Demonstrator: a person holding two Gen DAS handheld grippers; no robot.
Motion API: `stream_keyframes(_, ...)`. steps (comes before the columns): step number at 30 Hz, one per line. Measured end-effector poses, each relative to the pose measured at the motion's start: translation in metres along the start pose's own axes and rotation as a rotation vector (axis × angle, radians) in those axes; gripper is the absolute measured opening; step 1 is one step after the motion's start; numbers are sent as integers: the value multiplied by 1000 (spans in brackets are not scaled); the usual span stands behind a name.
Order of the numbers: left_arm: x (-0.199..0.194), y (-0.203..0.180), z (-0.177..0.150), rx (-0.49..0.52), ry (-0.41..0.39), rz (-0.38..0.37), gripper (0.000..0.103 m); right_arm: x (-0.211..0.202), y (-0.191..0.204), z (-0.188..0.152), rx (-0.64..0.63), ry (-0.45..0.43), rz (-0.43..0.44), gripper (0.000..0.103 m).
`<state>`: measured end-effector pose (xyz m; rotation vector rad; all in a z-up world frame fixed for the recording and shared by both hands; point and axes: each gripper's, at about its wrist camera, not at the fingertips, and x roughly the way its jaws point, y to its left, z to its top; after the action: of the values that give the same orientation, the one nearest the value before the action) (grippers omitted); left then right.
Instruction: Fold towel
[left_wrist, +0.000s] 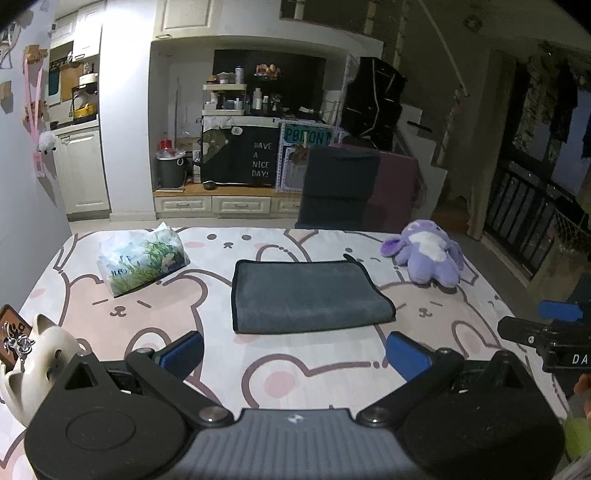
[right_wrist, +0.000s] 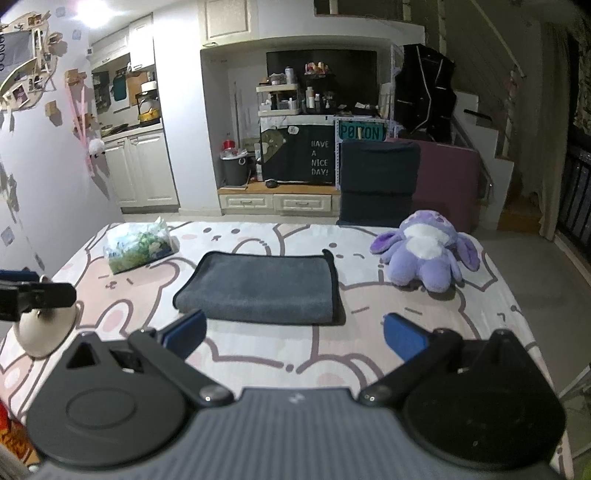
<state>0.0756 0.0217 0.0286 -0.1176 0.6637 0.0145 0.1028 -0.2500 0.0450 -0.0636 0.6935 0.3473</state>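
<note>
A dark grey towel (left_wrist: 306, 295) lies folded into a flat rectangle in the middle of the table, on a pink and white bear-print cloth (left_wrist: 332, 369). It also shows in the right wrist view (right_wrist: 262, 291). My left gripper (left_wrist: 295, 354) is open and empty, just short of the towel's near edge. My right gripper (right_wrist: 295, 338) is open and empty, also just short of the near edge. The right gripper shows at the right edge of the left wrist view (left_wrist: 546, 328). The left gripper shows at the left edge of the right wrist view (right_wrist: 33, 291).
A tissue pack (left_wrist: 142, 264) lies at the back left of the table. A purple plush toy (left_wrist: 428, 253) sits at the back right. A white cat-shaped ceramic holder (left_wrist: 33, 354) stands at the near left. A dark chair (left_wrist: 340, 188) stands behind the table.
</note>
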Motion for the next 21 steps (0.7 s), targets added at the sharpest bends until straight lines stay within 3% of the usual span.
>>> stream_keyframes(21, -18, -9, -49, 64, 37, -56, 103, -37, 8, -49, -46, 22, 21, 103)
